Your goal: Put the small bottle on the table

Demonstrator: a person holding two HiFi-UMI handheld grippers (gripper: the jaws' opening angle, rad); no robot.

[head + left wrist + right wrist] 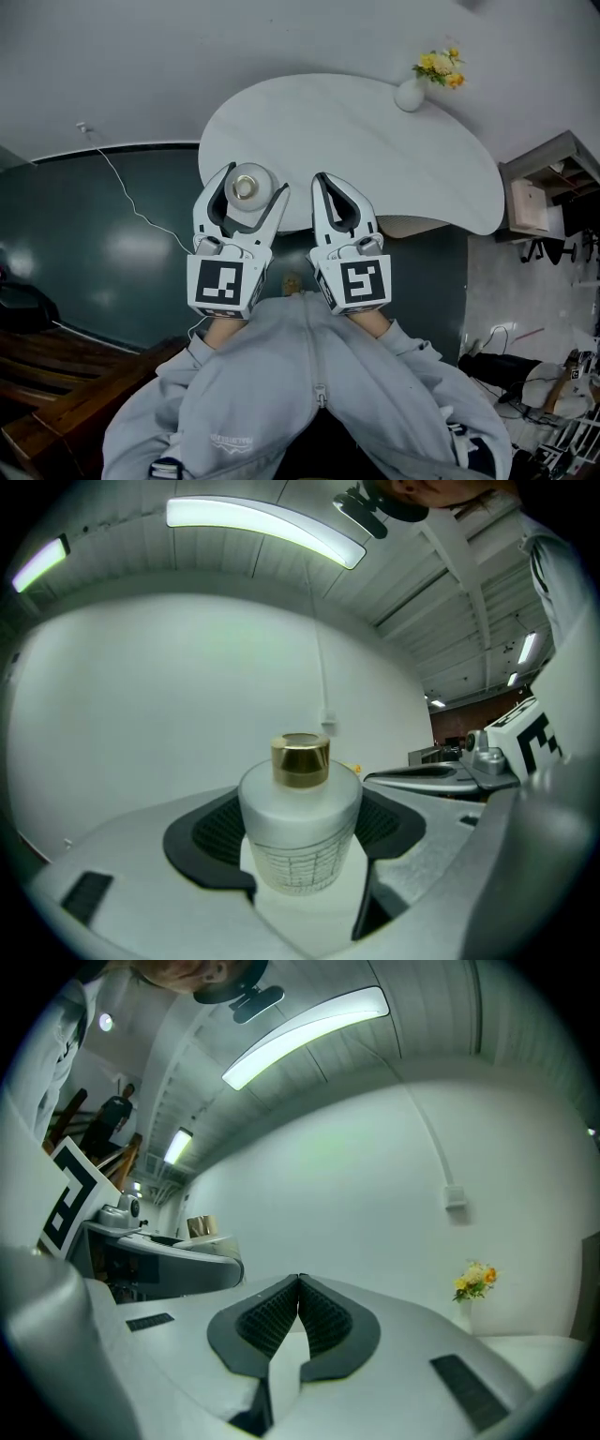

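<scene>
grey sleeves (281, 394) of the person are filling the bottom of the head view, with both marker cubes sitting just beyond the cuffs. left tool (255, 180) is pinching the small bottle (248, 192) by its frosted white body, one dark ribbed pad pressing in on each side. the bottle is standing upright, its long axis running vertically and its gold cap (301, 759) pointing straight up toward the head camera; in the left gripper view a faint printed grid is showing low on its body. seen from the head, the bottle is showing over the near left edge of the white desk (375, 141), though whether its base is touching the surface i cannot tell. right tool (328, 183) is hovering just beside the left one, at about the same height, with its jaws pressed together and nothing lying between them. a white vase of yellow flowers (410, 94) is standing at the far edge of the desk, well apart from both tools. dark teal floor (94, 244) is spreading out to the left of the desk, and a thin white cable (131, 202) is trailing across it.
</scene>
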